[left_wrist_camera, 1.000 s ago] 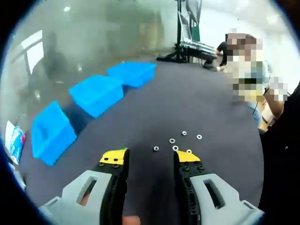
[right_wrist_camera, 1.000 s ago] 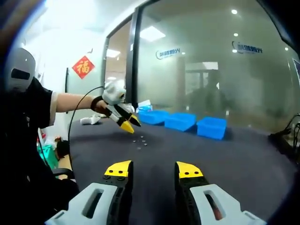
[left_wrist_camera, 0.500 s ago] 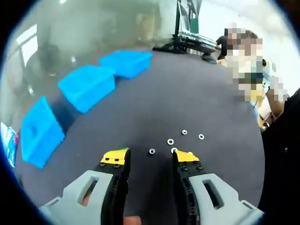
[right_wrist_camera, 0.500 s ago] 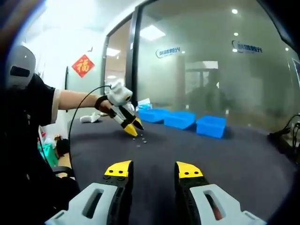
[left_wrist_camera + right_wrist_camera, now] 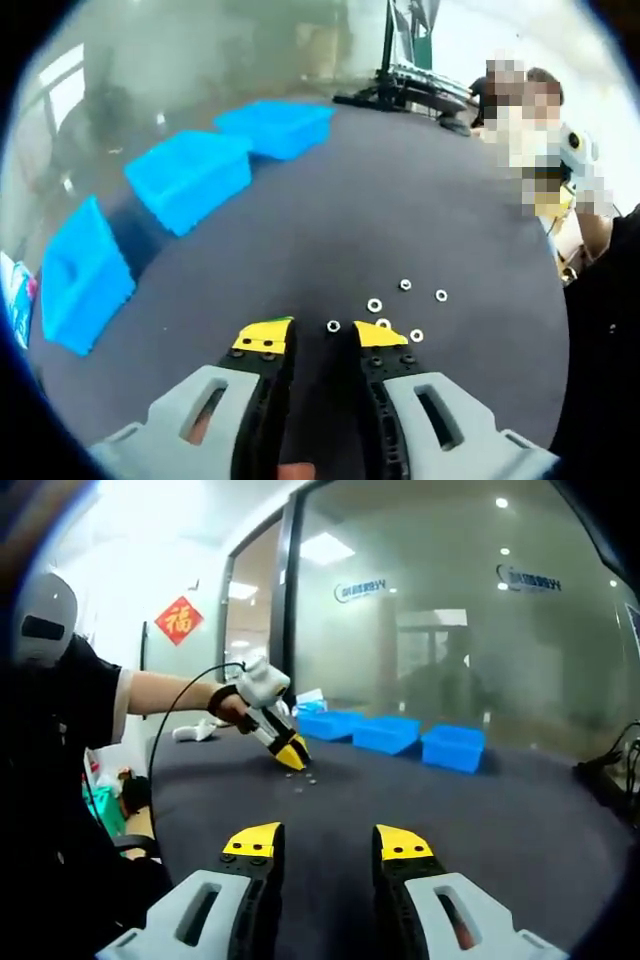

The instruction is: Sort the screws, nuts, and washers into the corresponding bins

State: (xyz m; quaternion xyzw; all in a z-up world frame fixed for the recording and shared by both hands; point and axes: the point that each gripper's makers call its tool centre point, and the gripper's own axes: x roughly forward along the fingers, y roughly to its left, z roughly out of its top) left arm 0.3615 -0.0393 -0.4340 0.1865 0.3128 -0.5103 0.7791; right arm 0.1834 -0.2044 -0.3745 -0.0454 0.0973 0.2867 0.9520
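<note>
While your left gripper (image 5: 322,336) sits low at frame bottom with jaws drawn in to a narrow gap, nothing visibly between them, one small nut (image 5: 333,326) lies just past its tips. Four more nuts or washers (image 5: 404,285) scatter right of centre on the dark table (image 5: 400,200). Three blue bins (image 5: 186,176) line the upper left. Your right gripper (image 5: 326,842) is released, holding nothing, over bare tabletop.
</note>
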